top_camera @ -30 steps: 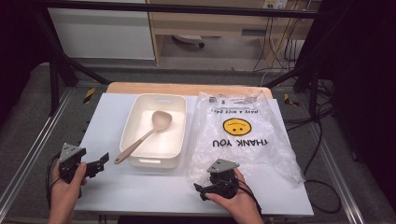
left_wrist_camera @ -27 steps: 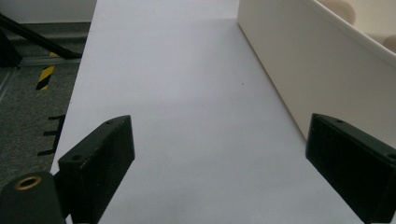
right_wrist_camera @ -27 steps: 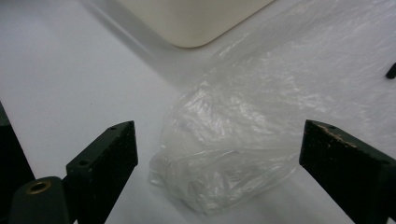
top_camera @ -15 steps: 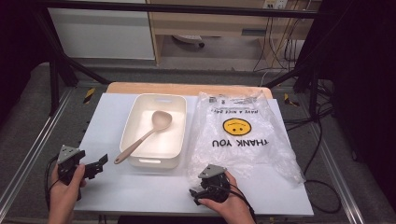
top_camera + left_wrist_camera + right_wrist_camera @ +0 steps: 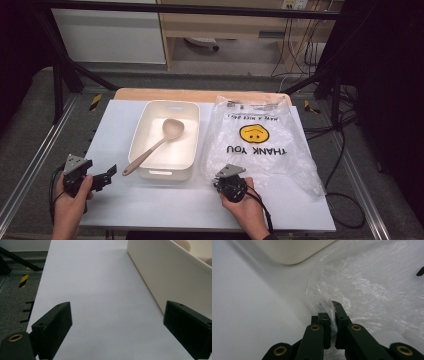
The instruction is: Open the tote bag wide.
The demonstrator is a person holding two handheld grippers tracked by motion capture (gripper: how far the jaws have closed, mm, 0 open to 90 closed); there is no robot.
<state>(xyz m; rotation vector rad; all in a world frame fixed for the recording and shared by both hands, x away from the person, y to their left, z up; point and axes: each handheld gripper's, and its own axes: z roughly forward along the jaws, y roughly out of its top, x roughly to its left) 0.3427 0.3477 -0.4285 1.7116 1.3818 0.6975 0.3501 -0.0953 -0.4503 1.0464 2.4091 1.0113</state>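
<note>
A clear plastic bag (image 5: 260, 145) printed with a yellow smiley and "THANK YOU" lies flat on the right half of the white table. My right gripper (image 5: 220, 180) sits at the bag's near left corner. Its jaws have just been closing and now pinch a fold of the bag's edge (image 5: 332, 315); the right gripper (image 5: 331, 312) is shut on that film. A cream tray (image 5: 150, 172) left of the bag holds a wooden spoon (image 5: 155, 147). My left gripper (image 5: 107, 174) rests open near the table's front left, its jaws (image 5: 120, 320) wide apart beside the tray wall (image 5: 160, 272).
The tray's rounded corner (image 5: 287, 250) lies just beyond the pinched bag edge. Bare white table (image 5: 165, 205) stretches between both hands. Metal frame rails (image 5: 30, 170) and cables (image 5: 345, 150) run along the table's sides.
My right gripper shifted slightly left to the bag's near corner and its jaws closed on the plastic. The left gripper stayed where it was.
</note>
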